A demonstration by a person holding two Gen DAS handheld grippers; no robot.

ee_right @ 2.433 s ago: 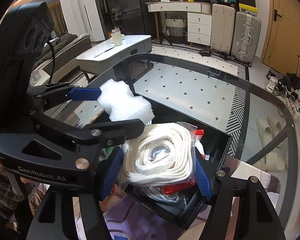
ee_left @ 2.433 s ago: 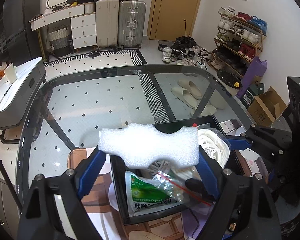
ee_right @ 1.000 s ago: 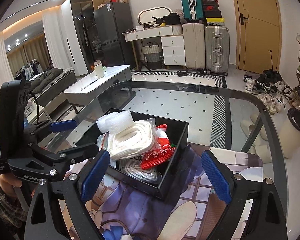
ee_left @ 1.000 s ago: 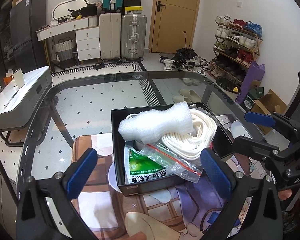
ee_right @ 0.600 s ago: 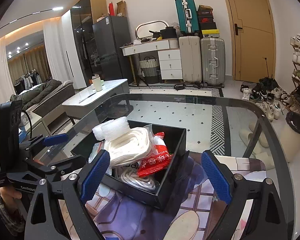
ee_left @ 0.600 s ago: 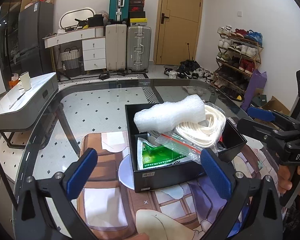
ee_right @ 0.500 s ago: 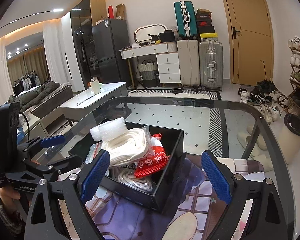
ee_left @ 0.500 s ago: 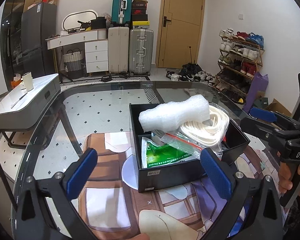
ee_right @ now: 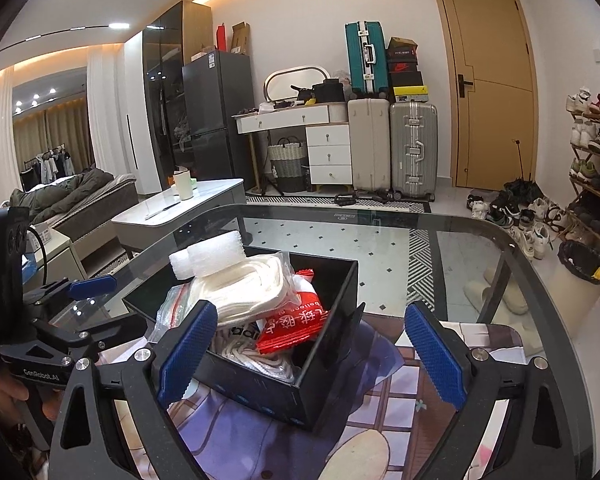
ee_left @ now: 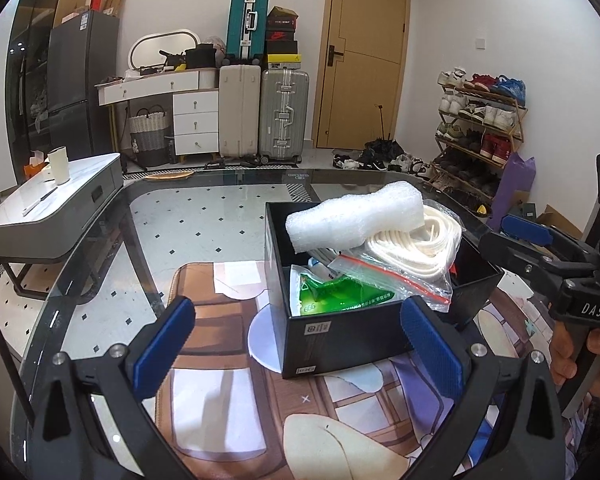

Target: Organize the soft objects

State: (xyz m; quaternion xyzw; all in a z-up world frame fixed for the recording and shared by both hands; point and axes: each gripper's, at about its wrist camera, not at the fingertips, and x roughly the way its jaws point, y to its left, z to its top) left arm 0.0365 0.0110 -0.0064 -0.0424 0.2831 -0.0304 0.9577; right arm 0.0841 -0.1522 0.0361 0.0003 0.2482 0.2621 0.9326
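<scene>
I read "DAS" on the right tool (ee_left: 540, 248) and "GenRobot.AI" on the left tool (ee_right: 88, 308). The green packet (ee_left: 340, 294) in the black box (ee_left: 340, 332) shows "666". The red packet (ee_right: 296, 326) carries white Chinese characters I can't make out. A shoebox (ee_right: 404, 67) bears a red Nike swoosh.

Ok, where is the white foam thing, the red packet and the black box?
white foam piece (ee_left: 356, 216), left wrist view, middle of its bumpy top.
red packet (ee_right: 296, 326), right wrist view, its printed face.
black box (ee_left: 340, 336), left wrist view, its near outer wall.
</scene>
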